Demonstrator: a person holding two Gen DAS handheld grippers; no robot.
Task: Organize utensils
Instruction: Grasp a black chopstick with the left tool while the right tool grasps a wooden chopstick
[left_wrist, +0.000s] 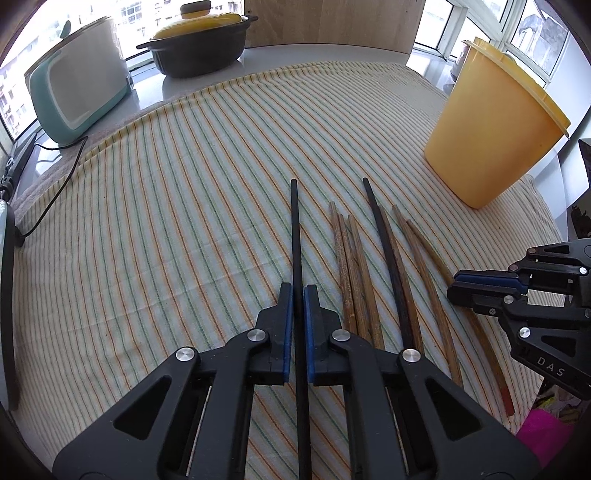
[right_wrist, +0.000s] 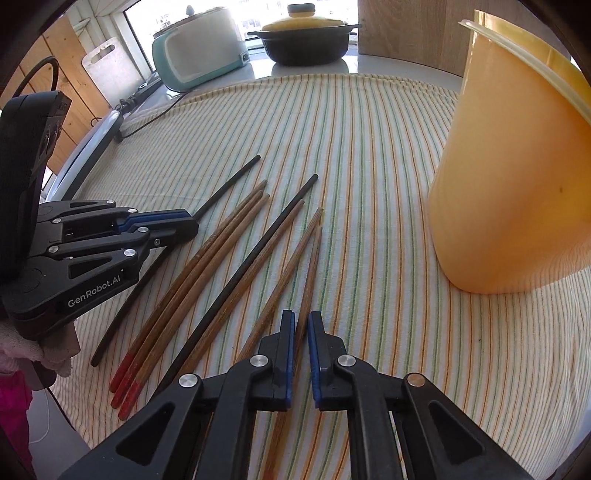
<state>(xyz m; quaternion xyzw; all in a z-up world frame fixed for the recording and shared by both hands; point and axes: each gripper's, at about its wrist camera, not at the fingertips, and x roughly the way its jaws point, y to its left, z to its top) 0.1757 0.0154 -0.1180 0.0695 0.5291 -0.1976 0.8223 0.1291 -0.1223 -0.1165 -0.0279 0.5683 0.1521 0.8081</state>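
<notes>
The left gripper (left_wrist: 298, 291) clenched a black chopstick (left_wrist: 295, 221) pointing up-frame; the right gripper (right_wrist: 301, 317) clenched a brown chopstick (right_wrist: 312, 258) lying likewise. Only the right view showed the red-tipped chopsticks (right_wrist: 207, 254). Bare striped cloth (left_wrist: 166, 221) spread left; a yellow tub (left_wrist: 491, 129) stood upper right.

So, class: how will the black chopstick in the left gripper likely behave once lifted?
The black chopstick looks thin and straight, so probably stiff and light. The left gripper holds it near one end, so it may pivot. Its smooth finish could slip.
</notes>
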